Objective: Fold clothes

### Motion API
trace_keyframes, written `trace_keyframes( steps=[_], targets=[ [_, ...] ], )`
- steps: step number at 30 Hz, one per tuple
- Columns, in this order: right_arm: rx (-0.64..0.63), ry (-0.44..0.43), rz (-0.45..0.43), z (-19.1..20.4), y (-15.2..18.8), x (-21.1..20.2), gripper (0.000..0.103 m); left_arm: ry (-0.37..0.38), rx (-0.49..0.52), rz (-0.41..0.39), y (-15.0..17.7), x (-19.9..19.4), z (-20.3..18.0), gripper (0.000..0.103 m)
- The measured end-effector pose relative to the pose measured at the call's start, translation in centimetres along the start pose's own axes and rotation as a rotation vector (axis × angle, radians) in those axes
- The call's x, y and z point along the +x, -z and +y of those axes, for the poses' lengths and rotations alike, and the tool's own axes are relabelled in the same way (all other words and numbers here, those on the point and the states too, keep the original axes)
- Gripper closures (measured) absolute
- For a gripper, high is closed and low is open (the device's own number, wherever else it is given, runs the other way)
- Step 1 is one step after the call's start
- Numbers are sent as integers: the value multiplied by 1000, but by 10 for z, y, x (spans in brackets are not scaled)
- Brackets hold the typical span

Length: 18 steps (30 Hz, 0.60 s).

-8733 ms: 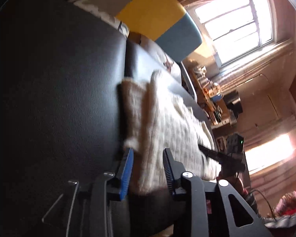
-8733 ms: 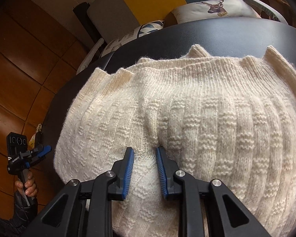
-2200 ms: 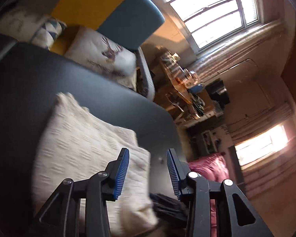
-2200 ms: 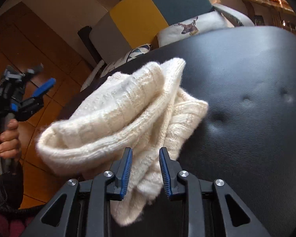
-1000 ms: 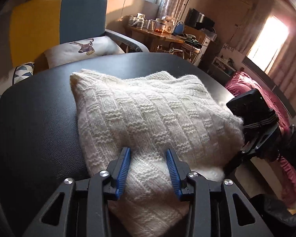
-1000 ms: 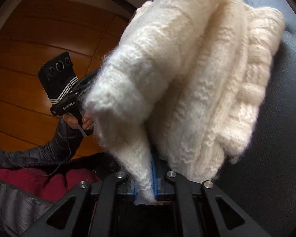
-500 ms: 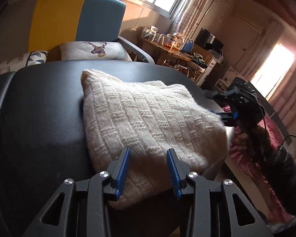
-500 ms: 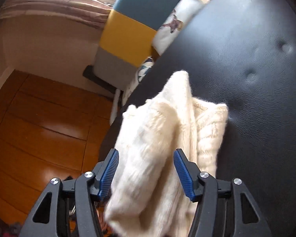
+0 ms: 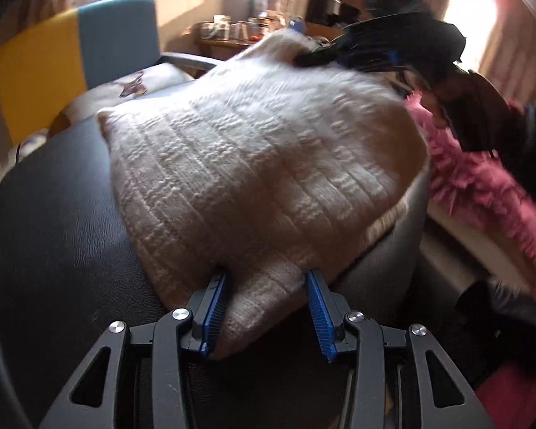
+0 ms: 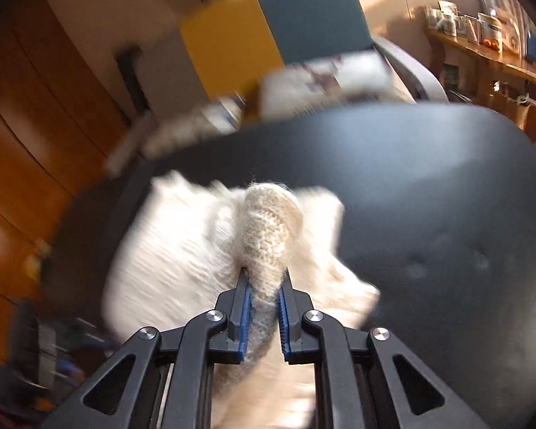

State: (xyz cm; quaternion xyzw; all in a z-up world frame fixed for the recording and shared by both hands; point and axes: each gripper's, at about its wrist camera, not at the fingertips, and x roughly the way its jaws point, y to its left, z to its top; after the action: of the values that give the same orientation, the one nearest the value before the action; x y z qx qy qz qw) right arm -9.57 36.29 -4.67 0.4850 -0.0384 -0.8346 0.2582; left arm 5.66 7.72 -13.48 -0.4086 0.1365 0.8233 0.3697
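Between the right gripper's (image 10: 264, 304) blue pads a fold of the cream knit sweater (image 10: 211, 246) is pinched tight. Left gripper (image 9: 268, 307) stands open around the near corner. Folded sweater lies on a black leather seat (image 10: 428, 186), blurred; a yellow-and-teal chair (image 9: 71, 53) stands beyond.

The right tongs (image 10: 262, 307) are clamped nearly closed, while the left tongs (image 9: 266, 312) stand spread wide.
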Motion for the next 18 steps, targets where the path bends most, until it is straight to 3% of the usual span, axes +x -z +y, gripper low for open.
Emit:
trace_keyframes(
  steps=[2,6,8,11,16,18],
  targets=[
    [24,21,68,-9,14,28,91,-12,59,20,1,1,-6,58],
    [95,-20,16,-25,26,30,92,16,94,56,-3,-5,-7,58],
    [101,-33,13,-28,27,28,90,101,45,58,-11,-17,0,58],
    [103,-49,1,-31,26,20,83,202,-93,0,-28,-37,17,58],
    [-49,16,-128,-2,24,-30,80,175,-216,-86,-53,-40,29,54],
    [-136,-32,-172,23,19,-48,79,134,-249,-85,-60,-34,33,48]
  ],
)
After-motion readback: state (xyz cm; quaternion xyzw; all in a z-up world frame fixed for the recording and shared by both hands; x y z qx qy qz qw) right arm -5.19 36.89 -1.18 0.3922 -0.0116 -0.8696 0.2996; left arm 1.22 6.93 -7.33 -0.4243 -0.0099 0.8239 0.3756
